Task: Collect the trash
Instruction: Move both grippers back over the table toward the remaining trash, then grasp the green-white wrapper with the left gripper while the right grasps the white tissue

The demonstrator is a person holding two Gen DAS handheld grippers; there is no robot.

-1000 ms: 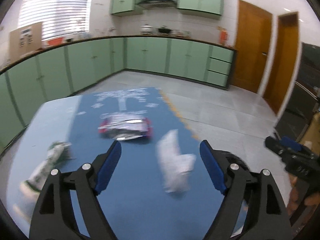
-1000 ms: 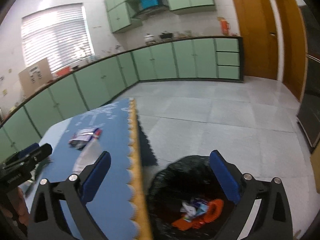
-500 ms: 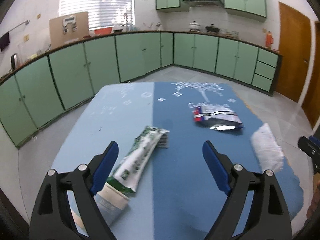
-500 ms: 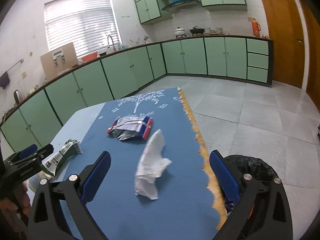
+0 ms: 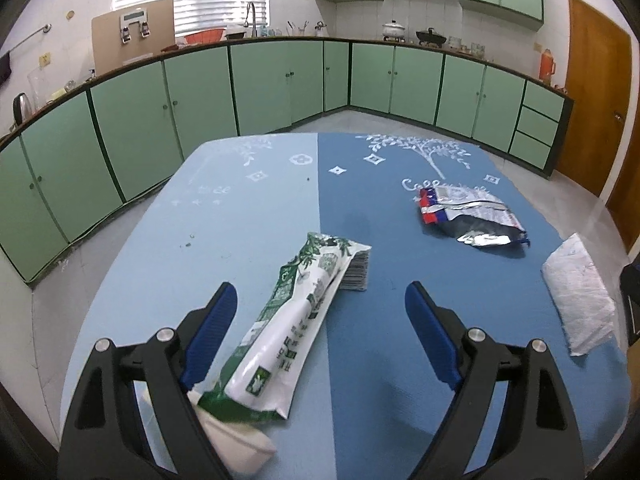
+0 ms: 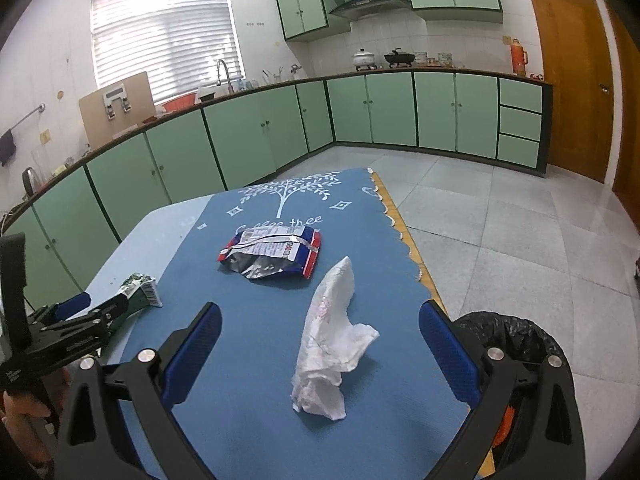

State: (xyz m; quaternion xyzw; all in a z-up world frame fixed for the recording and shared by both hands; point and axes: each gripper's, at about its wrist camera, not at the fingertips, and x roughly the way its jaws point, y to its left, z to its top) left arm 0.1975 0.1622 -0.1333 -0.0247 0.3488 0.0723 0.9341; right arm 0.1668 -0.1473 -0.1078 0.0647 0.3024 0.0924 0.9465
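Observation:
A long green and white wrapper (image 5: 296, 320) lies on the blue table cloth (image 5: 248, 216), between the fingers of my left gripper (image 5: 320, 292), which is open and not touching it. Under the wrapper's near end sits a white cup-like piece (image 5: 240, 444). My right gripper (image 6: 320, 310) is open too, with a crumpled white tissue (image 6: 332, 340) lying on the cloth between its fingers, untouched. Further back rests a crushed silver, blue and red snack bag (image 6: 272, 252). From the right wrist view, the left gripper (image 6: 80, 316) shows at the left by the green wrapper (image 6: 140, 288).
A bin lined with a black bag (image 6: 516, 336) stands on the floor off the table's right edge, orange trash inside. The cloth's scalloped yellow border (image 6: 404, 240) marks that edge. Green cabinets line the far walls; tiled floor lies between.
Both views have swung left. The left gripper went from the snack bag and tissue over to the green wrapper. The right gripper left the bin and now frames the tissue.

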